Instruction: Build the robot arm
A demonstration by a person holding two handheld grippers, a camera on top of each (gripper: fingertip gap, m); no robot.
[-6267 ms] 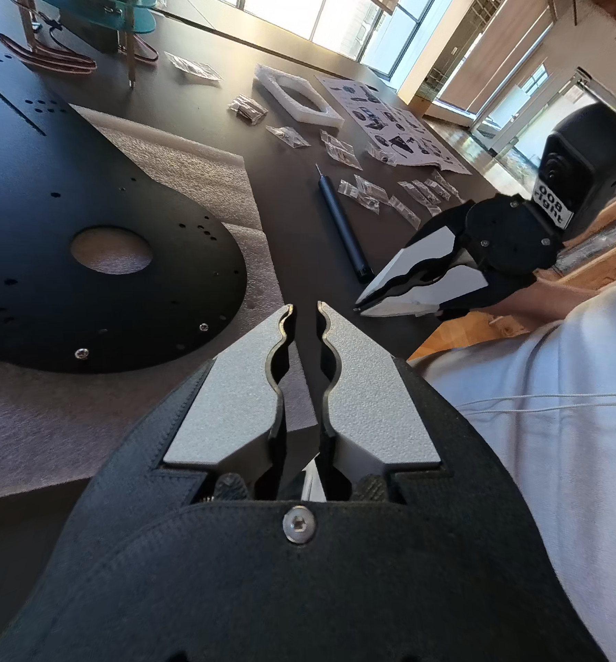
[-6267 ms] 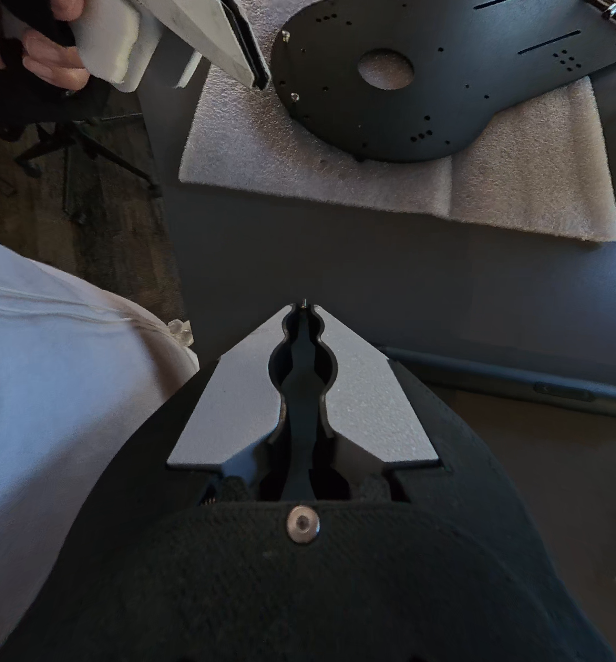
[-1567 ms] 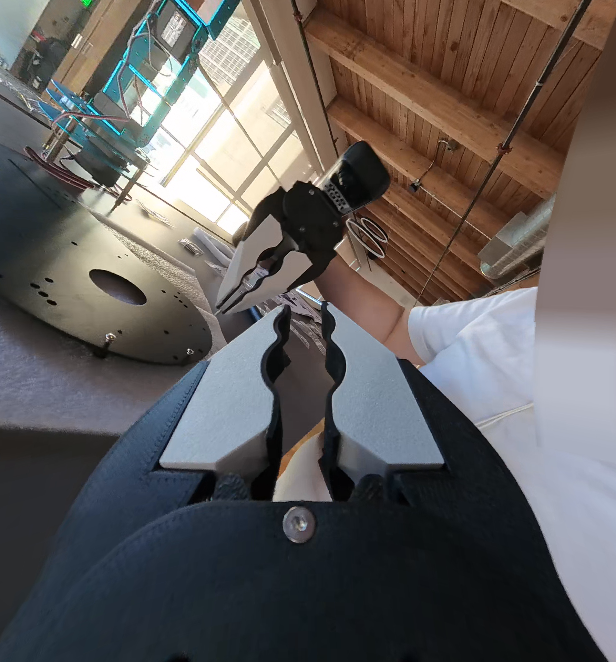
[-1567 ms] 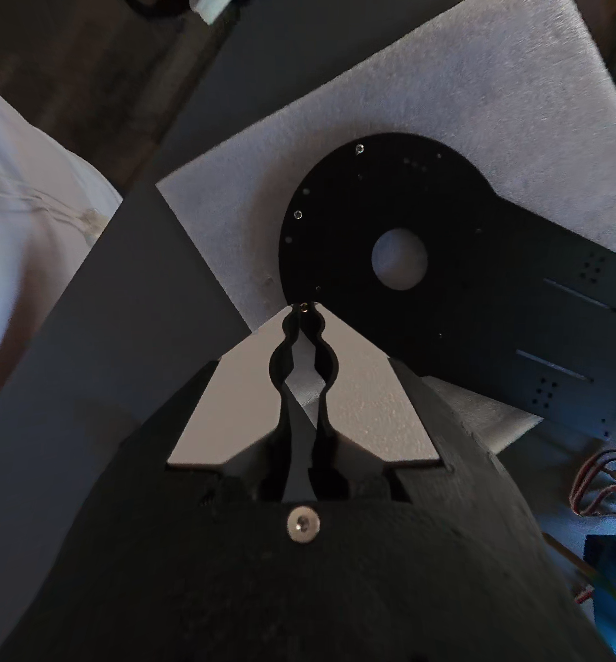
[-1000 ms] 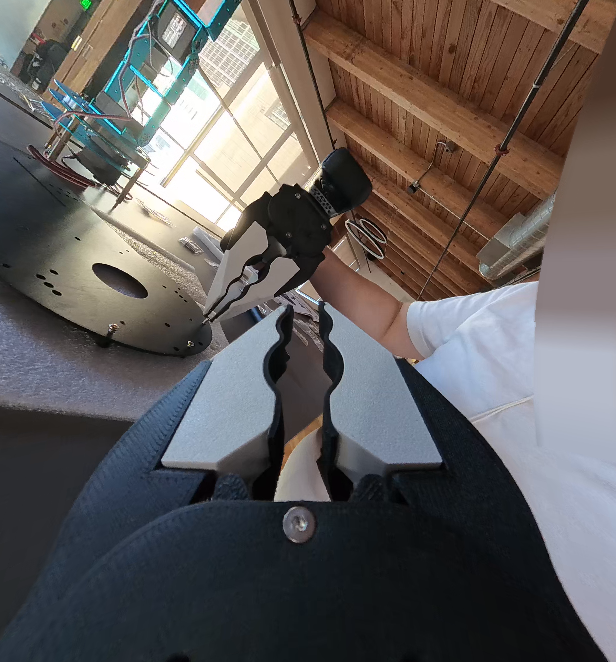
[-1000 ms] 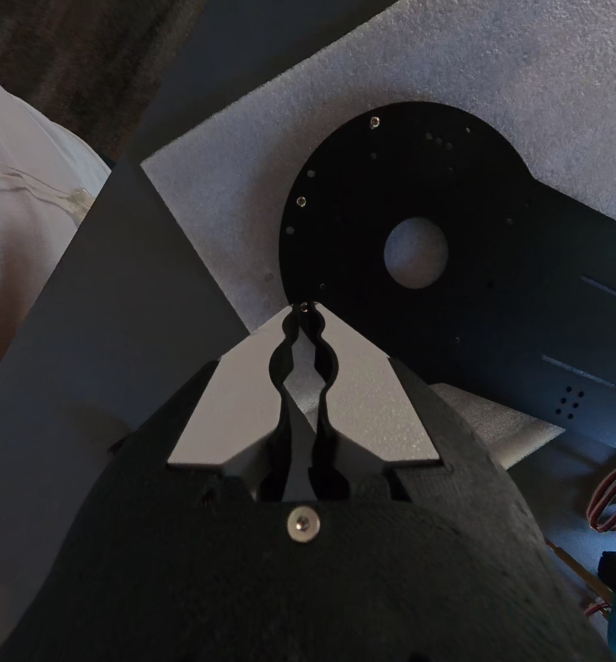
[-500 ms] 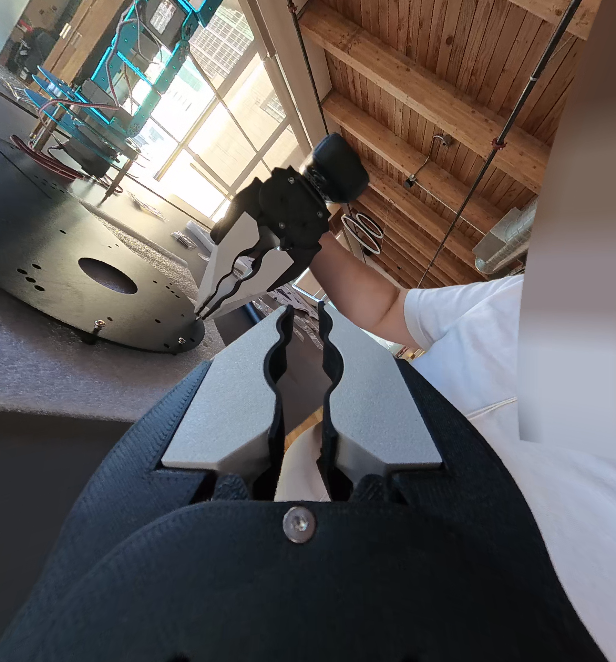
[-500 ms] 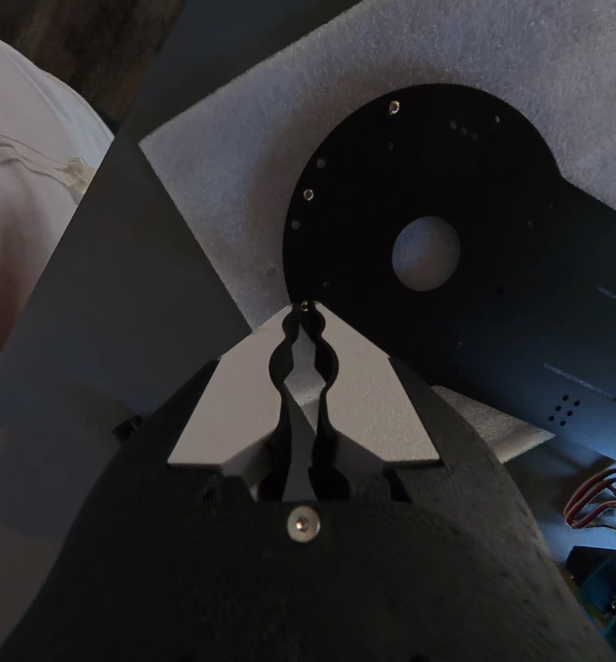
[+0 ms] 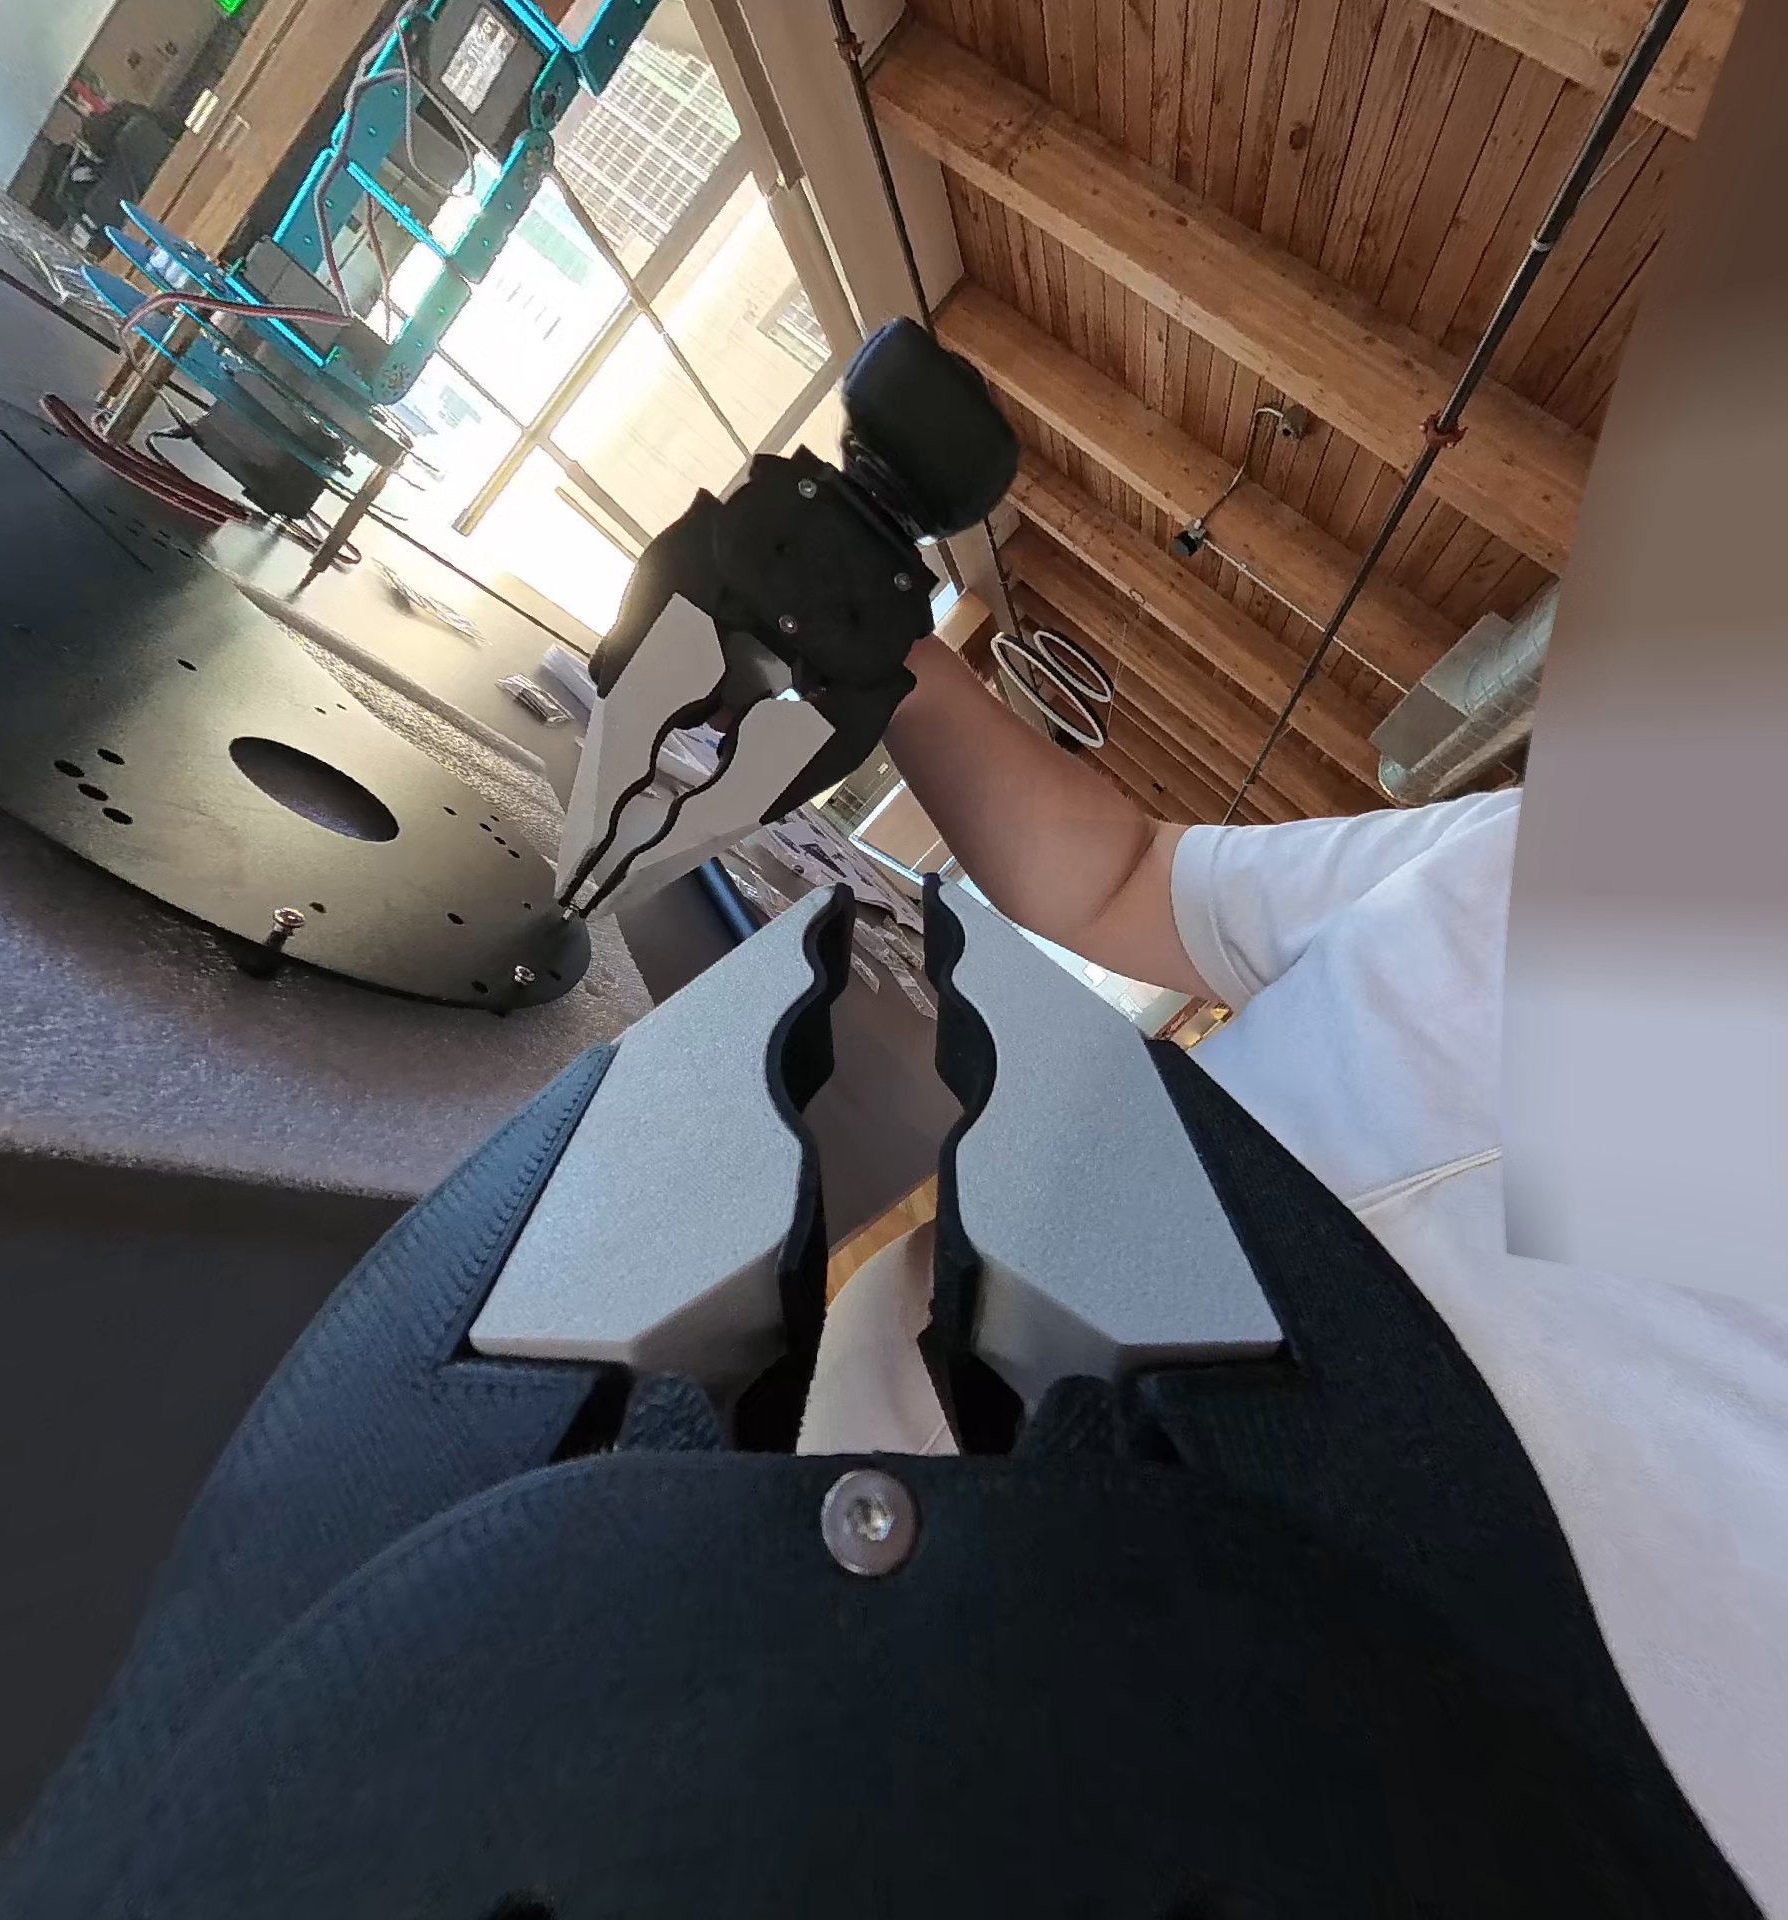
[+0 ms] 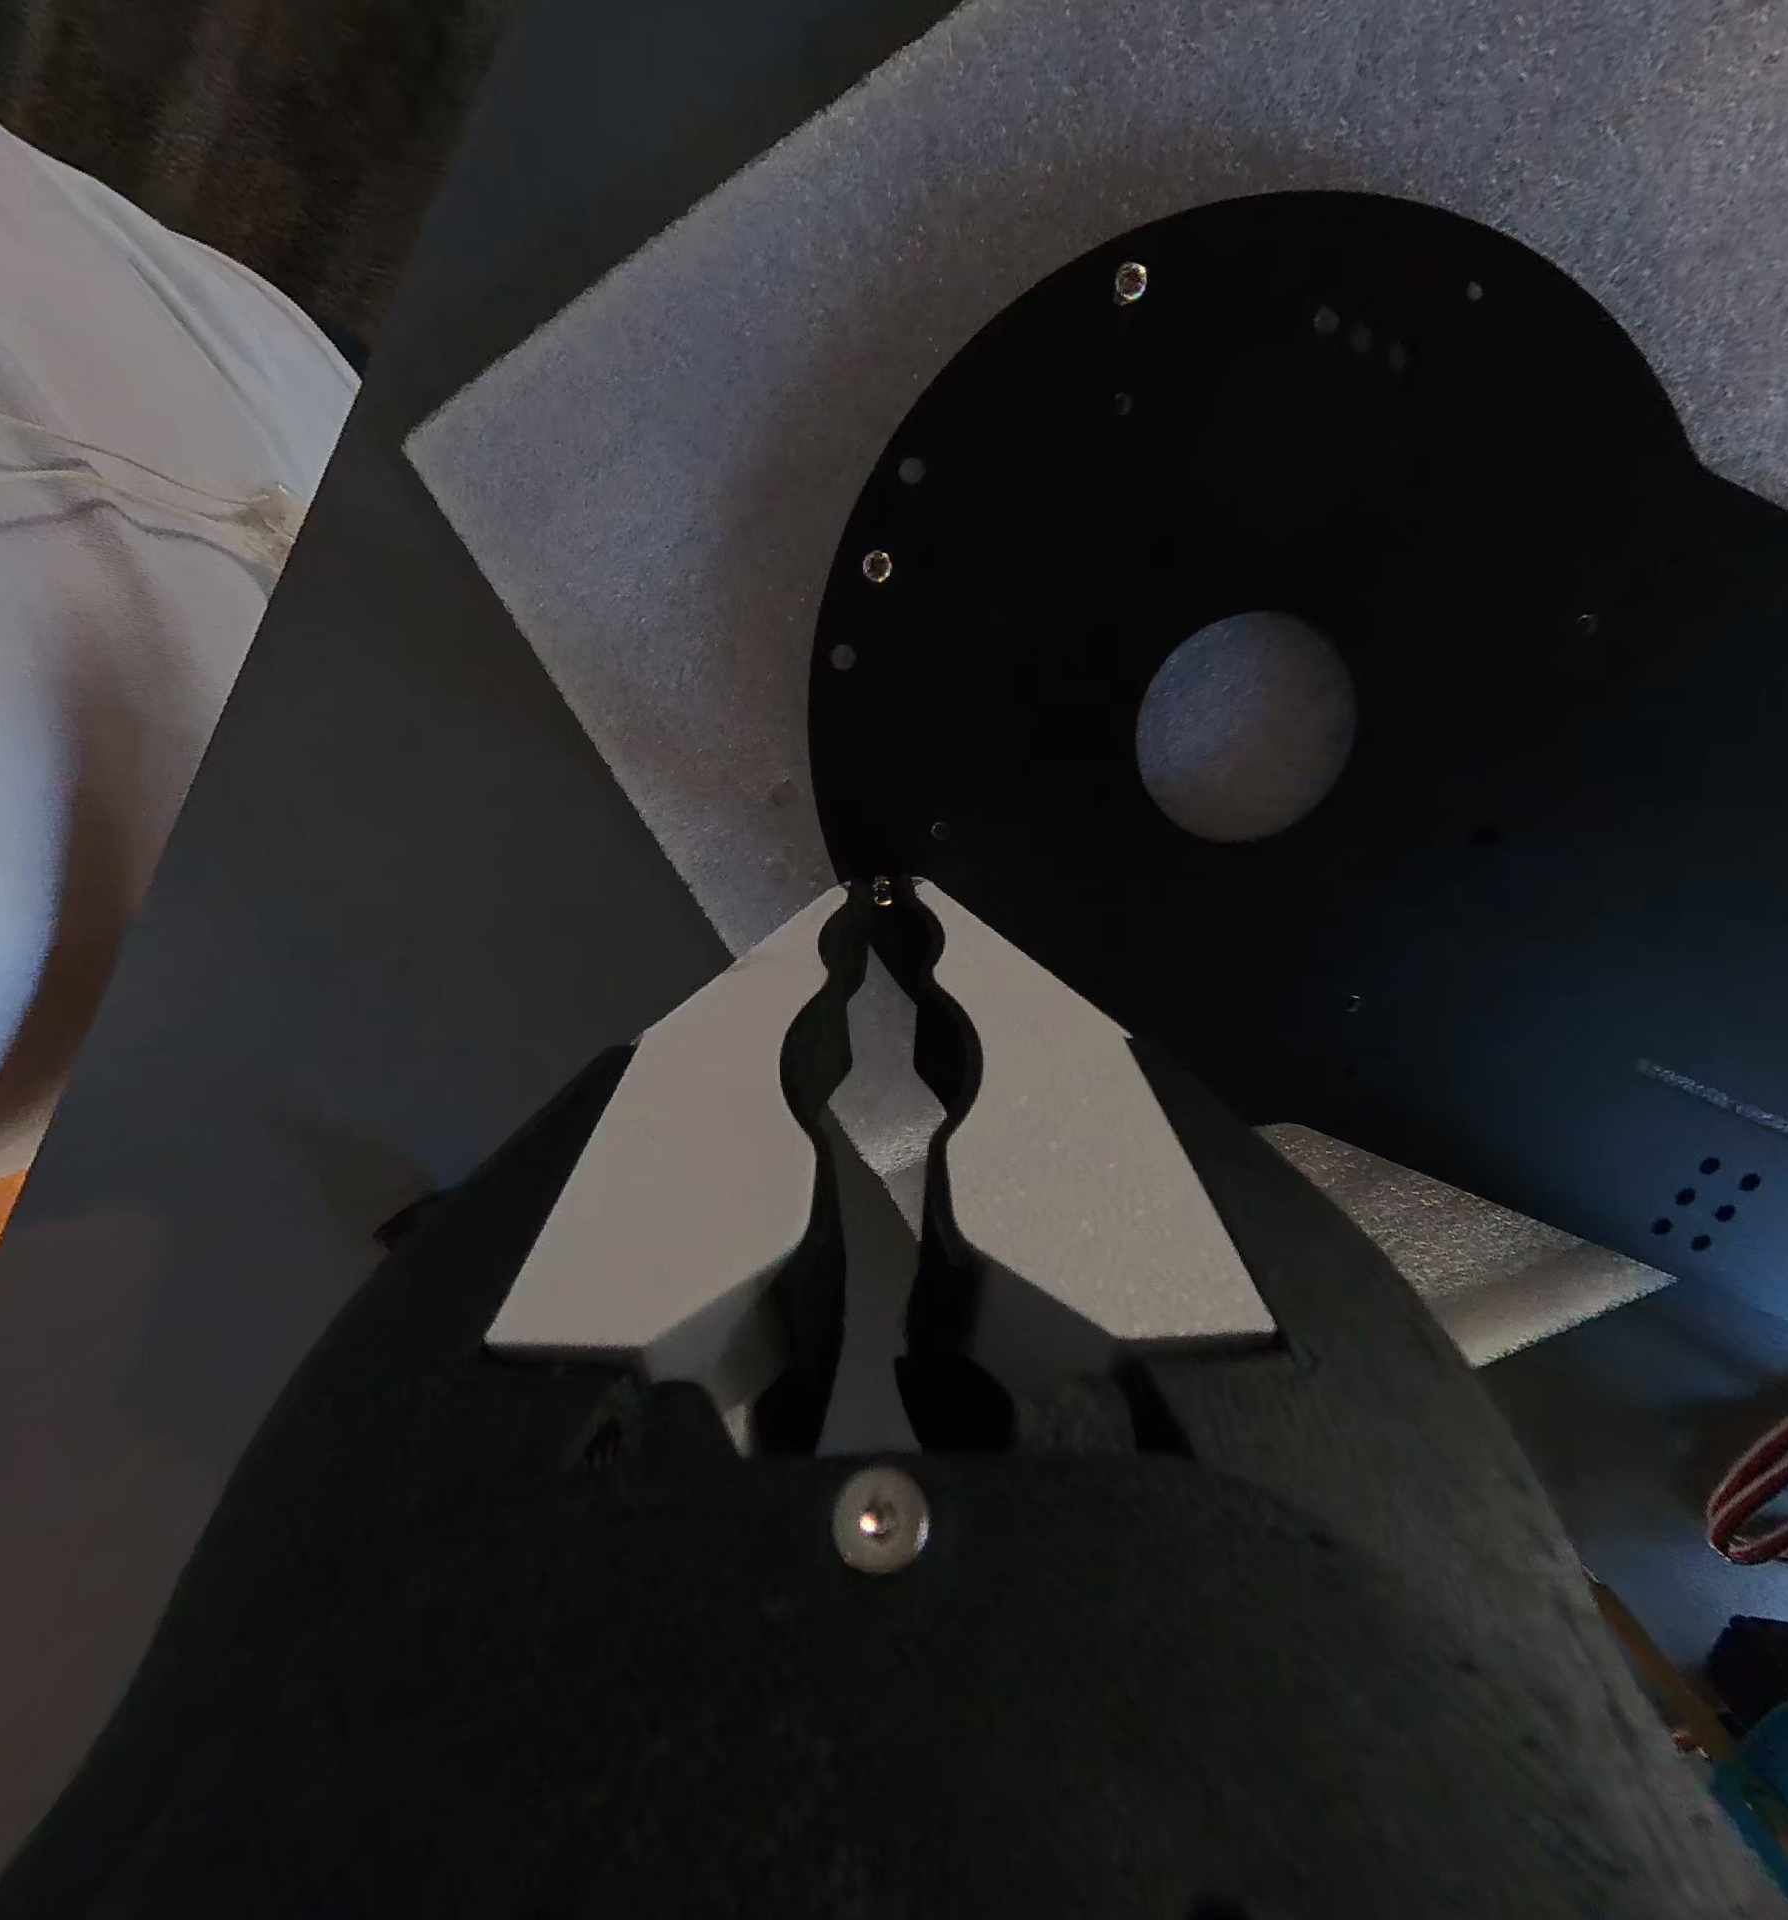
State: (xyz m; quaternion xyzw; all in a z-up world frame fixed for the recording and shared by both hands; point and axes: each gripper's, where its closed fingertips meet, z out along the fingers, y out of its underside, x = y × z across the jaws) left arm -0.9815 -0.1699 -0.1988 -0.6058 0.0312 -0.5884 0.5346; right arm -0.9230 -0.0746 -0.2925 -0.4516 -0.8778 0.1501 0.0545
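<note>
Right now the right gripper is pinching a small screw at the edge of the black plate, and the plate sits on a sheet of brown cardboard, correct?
Not cardboard. The right gripper does pinch the small screw at the black plate's edge, but the right wrist view shows the plate on a grey foam sheet.

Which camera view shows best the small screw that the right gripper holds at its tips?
The left wrist view: it shows the small screw side-on, pinched by the right gripper at the black plate's rim. The right wrist view gives only a glint between dark tips.
</note>
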